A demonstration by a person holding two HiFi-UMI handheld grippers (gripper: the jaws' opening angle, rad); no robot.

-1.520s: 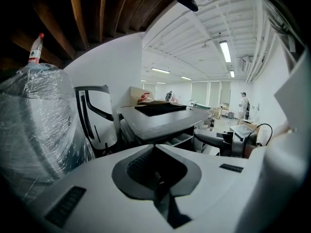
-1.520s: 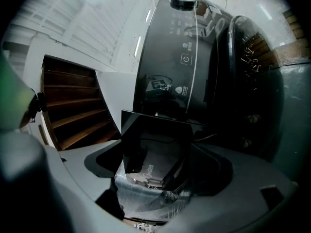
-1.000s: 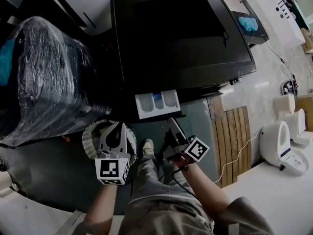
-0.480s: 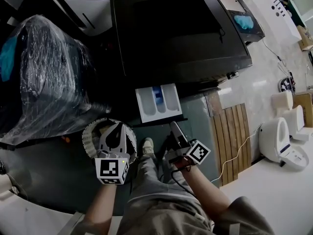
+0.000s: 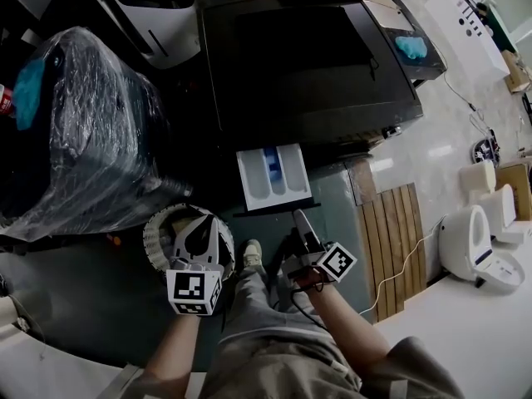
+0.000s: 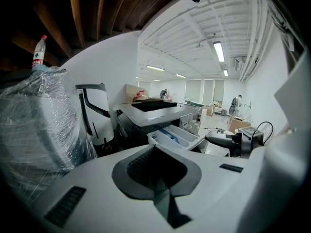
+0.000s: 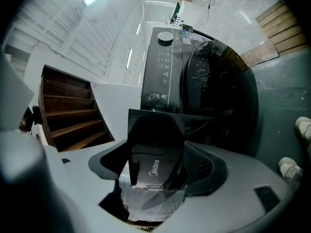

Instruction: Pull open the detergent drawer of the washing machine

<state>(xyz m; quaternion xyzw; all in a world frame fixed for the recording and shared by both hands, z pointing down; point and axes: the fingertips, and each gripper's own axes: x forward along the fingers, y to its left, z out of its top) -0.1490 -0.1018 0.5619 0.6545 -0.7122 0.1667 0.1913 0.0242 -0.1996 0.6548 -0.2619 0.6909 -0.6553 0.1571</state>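
While the detergent drawer (image 5: pixel 273 177) stands well out of the washing machine (image 5: pixel 307 65) at centre frame, my right claw (image 5: pixel 299 219) hangs just below it. Its jaws are spread but have just been closing a little, with nothing between them. My left claw (image 5: pixel 200 223), lower left, is pressed together and empty. The risk I see: a careless swing clips the drawer front, or another tug drags it off its runners.

1 washing machine (image 5: pixel 307 65), 1 detergent drawer (image 5: pixel 273 177), 2 grippers (left gripper (image 5: pixel 202 219) & right gripper (image 5: pixel 301 219)), 1 plastic-wrapped appliance (image 5: pixel 79 131), 2 toilets (image 5: pixel 475 252), 1 wood slat panel (image 5: pixel 395 239), 1 bottle (image 6: pixel 39 52), 2 shoes (image 7: pixel 303 127)
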